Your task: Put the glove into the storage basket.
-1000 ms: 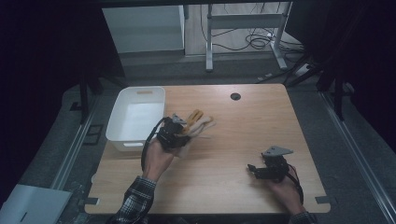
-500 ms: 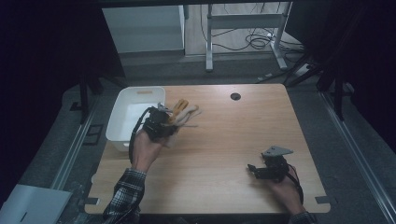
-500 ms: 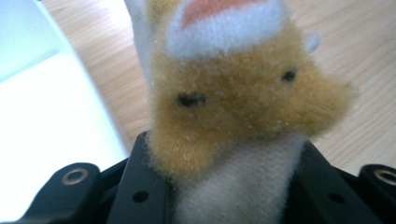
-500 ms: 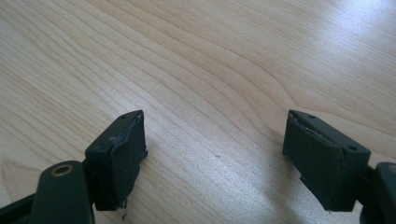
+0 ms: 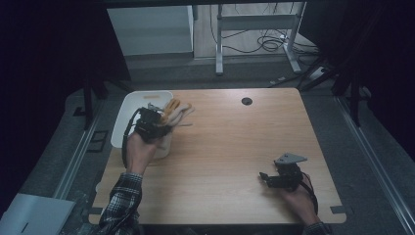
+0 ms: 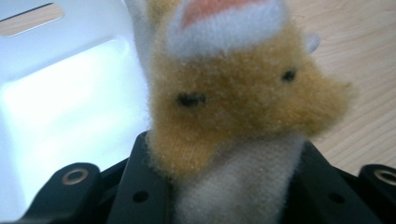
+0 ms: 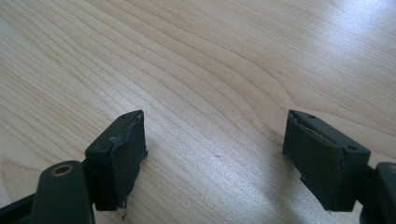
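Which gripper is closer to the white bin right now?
Left. The left gripper holds a plush toy at the white bin's right edge. The right gripper hovers open over bare table, far across at the near right.

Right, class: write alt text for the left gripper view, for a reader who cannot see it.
A fuzzy tan-and-white plush toy with small black eyes is clamped between the left gripper's black jaws, close to the camera. A white plastic bin lies behind it on the left, and the light wooden table on the right.
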The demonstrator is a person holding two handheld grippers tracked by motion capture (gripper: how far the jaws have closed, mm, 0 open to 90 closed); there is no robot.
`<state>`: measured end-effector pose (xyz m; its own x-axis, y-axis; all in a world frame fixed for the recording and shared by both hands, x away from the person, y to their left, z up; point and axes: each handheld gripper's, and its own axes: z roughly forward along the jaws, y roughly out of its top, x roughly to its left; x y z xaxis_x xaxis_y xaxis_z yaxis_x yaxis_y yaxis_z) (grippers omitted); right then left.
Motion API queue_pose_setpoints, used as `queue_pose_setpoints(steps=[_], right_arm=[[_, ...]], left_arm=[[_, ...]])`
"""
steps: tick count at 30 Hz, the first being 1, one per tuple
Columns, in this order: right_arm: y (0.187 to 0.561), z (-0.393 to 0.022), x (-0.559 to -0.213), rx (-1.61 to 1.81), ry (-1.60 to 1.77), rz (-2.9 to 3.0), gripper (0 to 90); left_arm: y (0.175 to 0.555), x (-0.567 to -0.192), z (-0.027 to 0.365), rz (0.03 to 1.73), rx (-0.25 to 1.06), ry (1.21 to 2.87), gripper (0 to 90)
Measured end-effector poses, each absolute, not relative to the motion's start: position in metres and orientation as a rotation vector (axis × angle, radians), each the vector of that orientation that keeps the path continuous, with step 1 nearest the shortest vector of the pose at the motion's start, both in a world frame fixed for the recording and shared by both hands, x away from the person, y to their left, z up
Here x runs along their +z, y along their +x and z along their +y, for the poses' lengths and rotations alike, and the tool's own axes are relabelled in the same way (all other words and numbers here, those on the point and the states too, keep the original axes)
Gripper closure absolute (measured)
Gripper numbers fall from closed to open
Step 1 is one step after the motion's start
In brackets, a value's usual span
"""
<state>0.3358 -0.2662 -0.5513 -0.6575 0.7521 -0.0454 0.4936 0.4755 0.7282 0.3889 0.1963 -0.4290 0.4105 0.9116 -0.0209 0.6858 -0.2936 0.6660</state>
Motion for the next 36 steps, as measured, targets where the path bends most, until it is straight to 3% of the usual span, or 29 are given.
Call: queue_pose_setpoints(steps=[14, 36], right_arm=[[0.336, -0.266, -0.551, 0.995, 1.045, 2.368, 21.5], [0.336, -0.266, -0.551, 0.996, 1.05, 2.369, 21.3]], left_arm=[[0.397, -0.432, 0.225, 1.438, 0.51, 2.01, 68.9], [0.441, -0.462, 0.257, 1.577, 0.574, 1.948, 67.5]])
